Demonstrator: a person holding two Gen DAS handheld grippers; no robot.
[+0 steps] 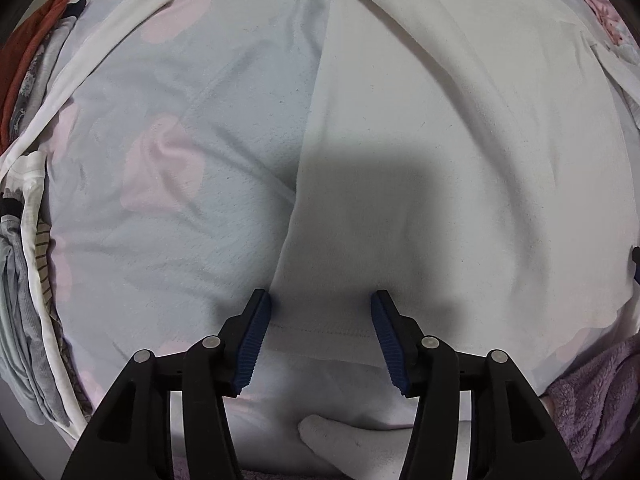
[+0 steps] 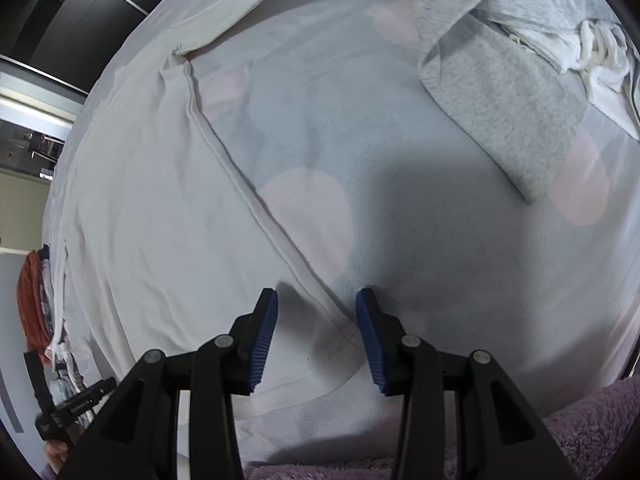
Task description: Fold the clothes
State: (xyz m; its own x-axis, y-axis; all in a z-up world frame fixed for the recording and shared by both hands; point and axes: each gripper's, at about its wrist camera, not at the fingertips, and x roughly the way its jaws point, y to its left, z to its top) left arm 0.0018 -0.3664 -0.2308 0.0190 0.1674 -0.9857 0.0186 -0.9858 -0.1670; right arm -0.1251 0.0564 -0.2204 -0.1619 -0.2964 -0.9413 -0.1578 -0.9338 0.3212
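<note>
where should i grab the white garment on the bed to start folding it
Judging from how it lies, take the white garment at its bottom hem corners, from straight above. It is spread flat on the dotted bedsheet, so only edges offer a pinch. The left gripper and right gripper each already straddle a side edge near the hem, jaws open.

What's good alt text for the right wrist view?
The open right gripper hangs over the hem corner of a white garment spread flat on a pale blue sheet with pink dots. A grey garment lies crumpled at upper right.
</note>
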